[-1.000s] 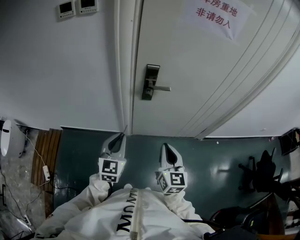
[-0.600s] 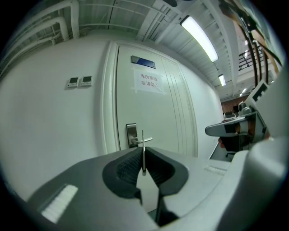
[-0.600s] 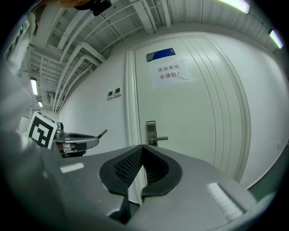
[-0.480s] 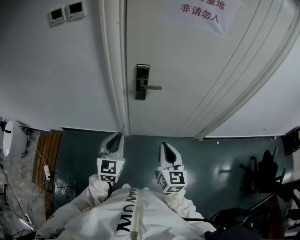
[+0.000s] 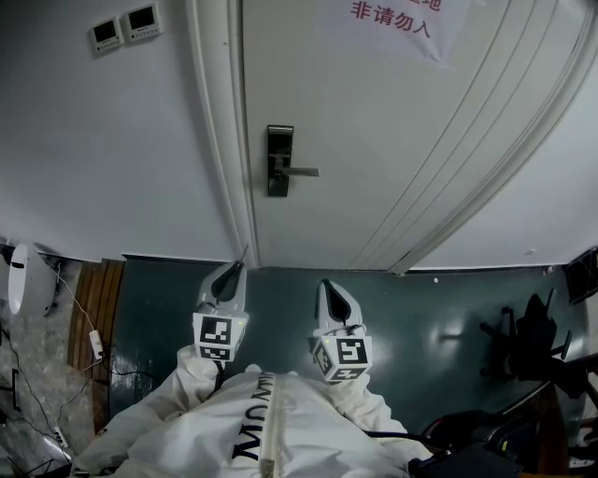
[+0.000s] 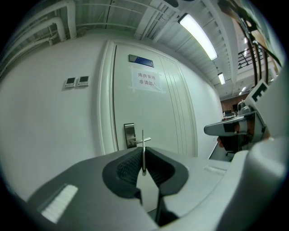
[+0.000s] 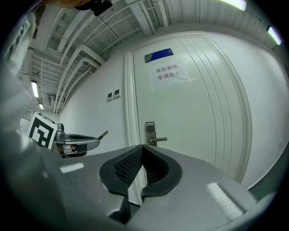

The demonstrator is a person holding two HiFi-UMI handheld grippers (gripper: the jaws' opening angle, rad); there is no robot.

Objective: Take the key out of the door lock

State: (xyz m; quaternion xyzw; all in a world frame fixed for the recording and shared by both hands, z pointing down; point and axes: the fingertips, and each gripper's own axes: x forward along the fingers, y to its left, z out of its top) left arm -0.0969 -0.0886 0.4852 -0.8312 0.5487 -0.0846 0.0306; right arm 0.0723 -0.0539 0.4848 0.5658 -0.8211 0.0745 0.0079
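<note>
Holds the key (image 6: 143, 139) pinched upright in the left gripper's (image 6: 143, 152) fingers, well apart from the door lock (image 5: 277, 161) on the far door (image 5: 374, 140) (lever pointing right). Has the right gripper's (image 7: 142, 152) fingers clenched, empty.

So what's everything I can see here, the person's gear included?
door: one, white, straight ahead
lock: one, dark plate with silver lever, door's left edge
sign: one, white with red print, high on door
plaque: one, blue, above door
wall panels: two, white, wall left of door
chair: one, black, floor at right
floor: dark green
key: one, silver, away from lock, clamped in left gripper
left gripper: one, white, shut on key, pointing at door
right gripper: one, white, shut, empty, beside it
suit: one, white, bottom of head view
</note>
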